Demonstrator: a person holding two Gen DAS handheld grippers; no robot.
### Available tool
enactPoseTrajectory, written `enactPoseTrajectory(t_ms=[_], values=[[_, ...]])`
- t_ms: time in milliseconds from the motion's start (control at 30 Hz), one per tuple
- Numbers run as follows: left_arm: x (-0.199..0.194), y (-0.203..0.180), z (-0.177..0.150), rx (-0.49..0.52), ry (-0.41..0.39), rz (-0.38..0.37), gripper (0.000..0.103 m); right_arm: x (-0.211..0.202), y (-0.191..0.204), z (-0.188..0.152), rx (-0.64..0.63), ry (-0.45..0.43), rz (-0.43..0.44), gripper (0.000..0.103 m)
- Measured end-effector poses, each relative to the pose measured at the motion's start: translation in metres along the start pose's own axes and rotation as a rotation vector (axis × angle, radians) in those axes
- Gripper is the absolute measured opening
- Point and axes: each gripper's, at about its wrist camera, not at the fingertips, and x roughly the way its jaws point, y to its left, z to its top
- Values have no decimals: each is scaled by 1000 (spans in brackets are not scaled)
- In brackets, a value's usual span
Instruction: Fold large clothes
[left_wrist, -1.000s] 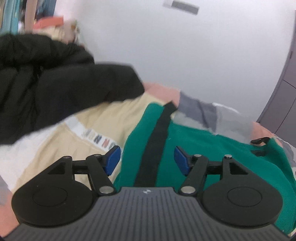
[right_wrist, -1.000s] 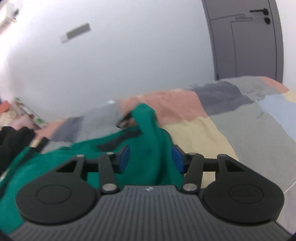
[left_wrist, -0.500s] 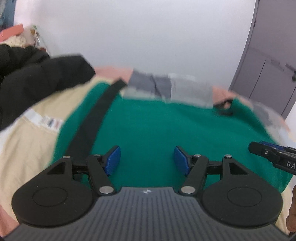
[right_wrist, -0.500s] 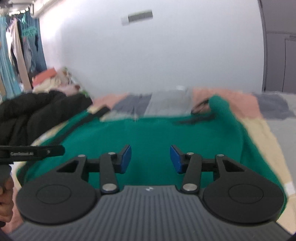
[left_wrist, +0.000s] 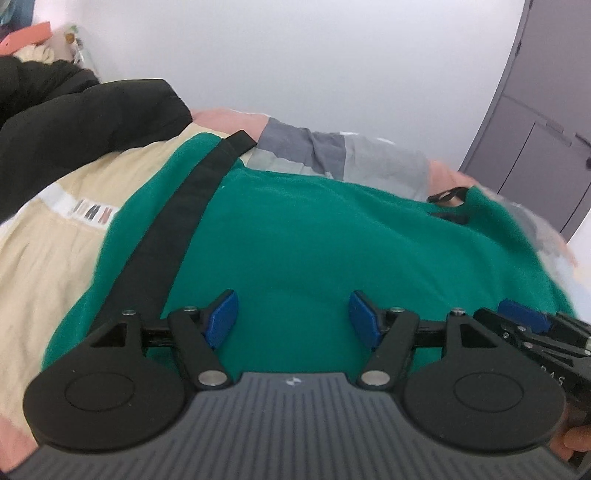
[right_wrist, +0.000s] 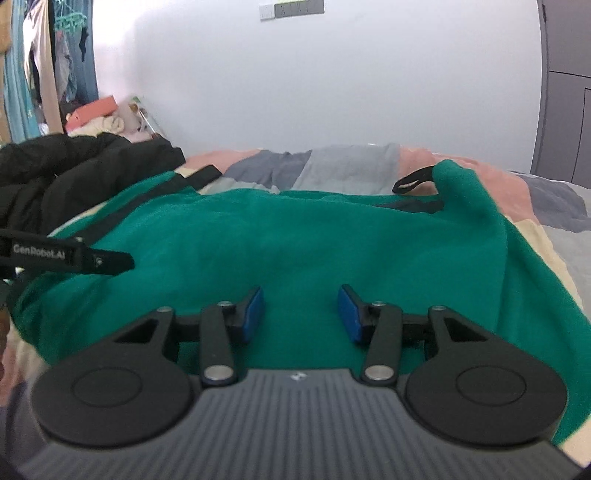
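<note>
A large green garment (left_wrist: 314, 240) with a black stripe (left_wrist: 177, 229) down one side lies spread across the bed. In the right wrist view the same green garment (right_wrist: 295, 240) shows a raised fold and a black loop (right_wrist: 412, 181) at its far right corner. My left gripper (left_wrist: 292, 317) hovers open over the garment's near part, nothing between its blue pads. My right gripper (right_wrist: 301, 314) is open too, pads empty, above the near edge. Each gripper shows at the edge of the other's view: right gripper (left_wrist: 524, 325), left gripper (right_wrist: 74, 254).
A black jacket (left_wrist: 74, 122) is heaped at the left, partly over a beige garment (left_wrist: 48, 251) under the green one. The patchwork bedcover (right_wrist: 332, 166) runs to a white wall. A grey door (left_wrist: 535, 129) stands right; clothes pile (right_wrist: 99, 118) far left.
A second ago green fabric stood between my right pads; now they are empty and the garment lies flat. Both grippers have swung over it, side by side.
</note>
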Motion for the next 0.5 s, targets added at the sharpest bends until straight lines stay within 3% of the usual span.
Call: enactPoseTrajectory(t_ms=[267,467,500], values=[[-61,-7,-19,-13,-11,-10,73,-61,-6,-9,152,-38,-12,48],[-93,-1,-35,-121,15,-52,73,-86,-15,-24,347,-8,30,48],[-95,3,-39,-153,31,-62,77,-88,-19,-27,389,1,33,49]])
